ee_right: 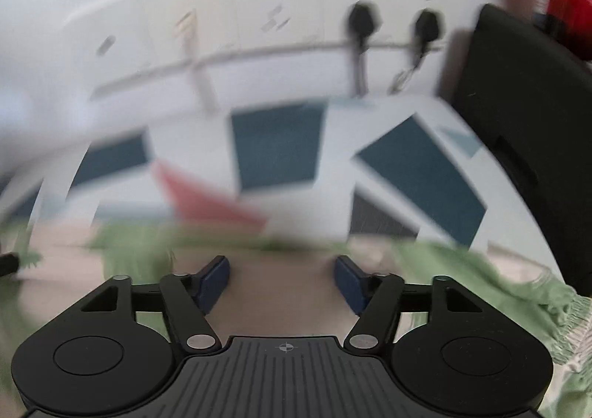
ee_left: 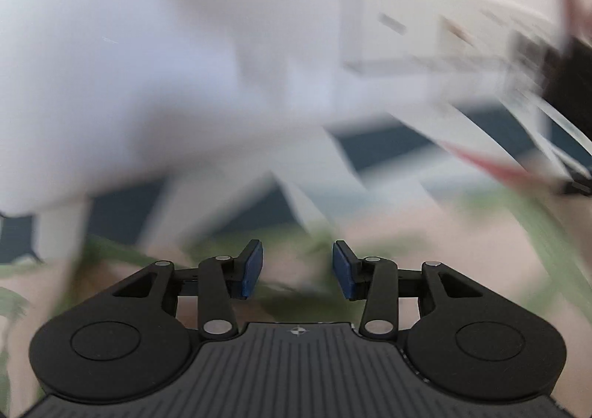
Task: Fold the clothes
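Two views, both heavily blurred. Left wrist view: left gripper (ee_left: 298, 268), blue pads apart, nothing between them; pink-and-green patterned cloth (ee_left: 407, 233) spread below and ahead on the surface; large white blurred mass (ee_left: 111, 66) fills upper left; floor (ee_left: 388, 148) of white, dark teal and red shapes beyond. Right wrist view: right gripper (ee_right: 283, 283), pads apart, empty, above the same cloth (ee_right: 462, 270), fringed green edge at right; white wall with two black plugs (ee_right: 362, 20); black object (ee_right: 525, 122) at right.
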A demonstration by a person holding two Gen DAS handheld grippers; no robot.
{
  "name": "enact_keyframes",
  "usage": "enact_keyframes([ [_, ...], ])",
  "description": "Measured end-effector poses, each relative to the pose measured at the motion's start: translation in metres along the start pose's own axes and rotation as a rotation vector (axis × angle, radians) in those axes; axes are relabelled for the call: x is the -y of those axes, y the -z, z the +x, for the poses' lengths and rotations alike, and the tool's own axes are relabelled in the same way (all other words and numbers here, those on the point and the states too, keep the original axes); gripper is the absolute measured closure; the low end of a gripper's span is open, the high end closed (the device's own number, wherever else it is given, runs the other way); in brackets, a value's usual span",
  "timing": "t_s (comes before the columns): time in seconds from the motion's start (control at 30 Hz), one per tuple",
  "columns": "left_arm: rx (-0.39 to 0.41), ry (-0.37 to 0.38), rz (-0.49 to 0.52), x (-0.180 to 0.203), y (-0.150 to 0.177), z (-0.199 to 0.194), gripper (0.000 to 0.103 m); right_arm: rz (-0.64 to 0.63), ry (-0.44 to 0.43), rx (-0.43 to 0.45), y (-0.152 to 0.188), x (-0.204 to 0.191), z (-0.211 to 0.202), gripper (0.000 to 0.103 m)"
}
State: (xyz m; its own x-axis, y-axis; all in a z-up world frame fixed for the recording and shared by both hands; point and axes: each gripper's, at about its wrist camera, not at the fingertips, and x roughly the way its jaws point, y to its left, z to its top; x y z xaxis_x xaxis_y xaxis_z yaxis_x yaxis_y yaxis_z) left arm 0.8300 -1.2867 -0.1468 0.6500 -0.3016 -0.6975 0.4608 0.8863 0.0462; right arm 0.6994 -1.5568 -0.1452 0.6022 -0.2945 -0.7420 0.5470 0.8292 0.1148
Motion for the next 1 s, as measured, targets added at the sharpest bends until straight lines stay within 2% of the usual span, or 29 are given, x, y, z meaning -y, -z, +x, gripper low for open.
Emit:
enact_keyframes([
  [0.03, 0.008, -0.025, -0.046, -0.006, -0.007, 0.004, 0.06, 0.059, 0.014, 0.034, -0.005, 0.005, 0.0, 0.044],
  [0.1, -0.016, 0.046, -0.094, -0.013, -0.011, -0.001, 0.06, 0.118, -0.008, 0.035, -0.007, 0.014, -0.003, 0.044],
  [0.13, -0.022, 0.088, -0.095, -0.014, -0.009, -0.006, 0.06, 0.139, -0.025, 0.028, -0.007, 0.018, -0.005, 0.044],
  [0.2, -0.026, 0.122, -0.038, -0.011, 0.0, -0.018, 0.055, 0.099, -0.036, 0.048, -0.003, 0.023, -0.011, 0.046],
  [0.23, -0.029, 0.135, -0.006, -0.009, 0.006, -0.024, 0.052, 0.063, -0.031, 0.056, -0.001, 0.025, -0.013, 0.049],
  [0.33, -0.048, 0.146, 0.032, -0.015, 0.022, -0.035, 0.052, 0.01, -0.041, 0.01, 0.0, 0.037, -0.009, 0.067],
  [0.4, -0.039, 0.106, 0.037, -0.026, 0.027, -0.037, 0.052, -0.01, -0.035, -0.008, -0.002, 0.043, -0.005, 0.068],
  [0.5, -0.063, 0.039, -0.036, -0.051, 0.028, -0.035, 0.052, -0.039, -0.011, -0.029, 0.001, 0.047, 0.001, 0.067],
  [0.57, -0.103, 0.035, -0.116, -0.067, 0.028, -0.035, 0.052, -0.043, -0.021, -0.028, 0.003, 0.045, 0.004, 0.054],
  [0.63, -0.114, 0.04, -0.153, -0.075, 0.034, -0.035, 0.048, -0.05, -0.033, -0.019, 0.005, 0.041, 0.005, 0.049],
  [0.77, -0.108, -0.039, -0.12, -0.078, 0.042, -0.035, 0.047, -0.175, -0.059, -0.004, 0.004, 0.018, 0.002, 0.049],
  [0.87, -0.095, -0.082, -0.131, -0.083, 0.043, -0.034, 0.046, -0.284, -0.004, -0.023, 0.008, 0.004, 0.008, 0.053],
  [0.9, -0.089, -0.099, -0.133, -0.084, 0.043, -0.033, 0.046, -0.268, -0.005, -0.02, 0.008, 0.005, 0.009, 0.056],
  [0.93, -0.082, -0.111, -0.136, -0.085, 0.043, -0.031, 0.047, -0.24, -0.017, -0.025, 0.007, 0.007, 0.01, 0.064],
  [0.97, -0.076, -0.121, -0.139, -0.086, 0.044, -0.03, 0.047, -0.218, -0.024, -0.025, 0.006, 0.009, 0.01, 0.085],
  [1.0, -0.069, -0.132, -0.142, -0.087, 0.045, -0.028, 0.047, -0.202, -0.023, -0.022, 0.006, 0.01, 0.01, 0.095],
])
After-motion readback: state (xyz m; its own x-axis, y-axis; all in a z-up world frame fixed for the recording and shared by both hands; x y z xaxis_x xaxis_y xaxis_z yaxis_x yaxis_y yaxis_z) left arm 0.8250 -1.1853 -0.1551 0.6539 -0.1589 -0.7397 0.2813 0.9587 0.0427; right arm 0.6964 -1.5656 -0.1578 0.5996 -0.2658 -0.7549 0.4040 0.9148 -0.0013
